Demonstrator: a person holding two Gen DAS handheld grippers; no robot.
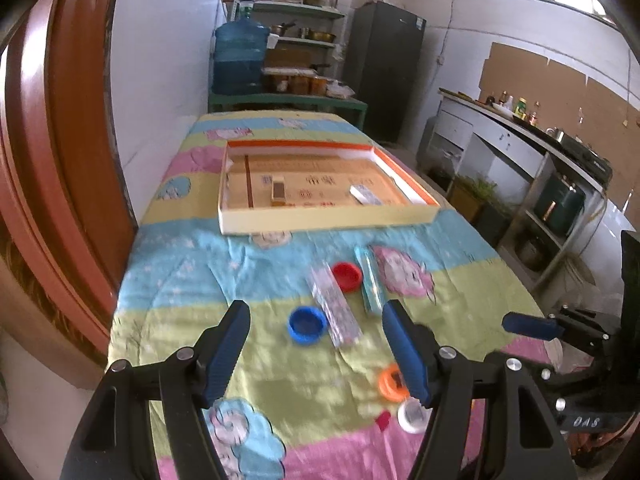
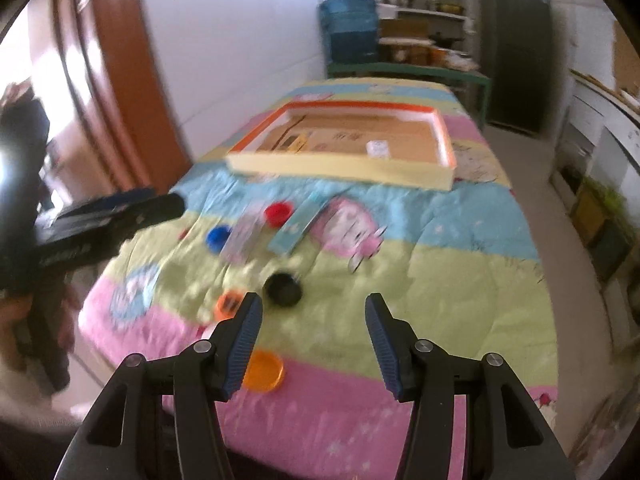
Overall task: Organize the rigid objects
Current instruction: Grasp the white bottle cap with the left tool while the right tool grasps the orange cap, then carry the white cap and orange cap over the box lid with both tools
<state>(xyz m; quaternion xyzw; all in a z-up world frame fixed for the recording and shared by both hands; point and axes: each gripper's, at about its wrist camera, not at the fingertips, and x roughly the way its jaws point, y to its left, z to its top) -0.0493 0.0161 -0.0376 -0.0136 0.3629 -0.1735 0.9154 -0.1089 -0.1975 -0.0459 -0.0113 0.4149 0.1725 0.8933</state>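
A: Where do the loose pieces lie?

B: At frame centre on the patterned quilt (image 1: 192,272): a blue cap (image 1: 307,325), a red cap (image 1: 347,276), a clear box (image 1: 336,307) and a teal box (image 1: 370,280). The left gripper (image 1: 316,346) and right gripper (image 2: 312,340) both stand open and empty.

A: How best to take one?

B: Probably descend squarely over a single cap, clear of its neighbours.

A: And the container?

B: The shallow cardboard tray (image 1: 320,220), upper centre, holds two small flat boxes, well apart.
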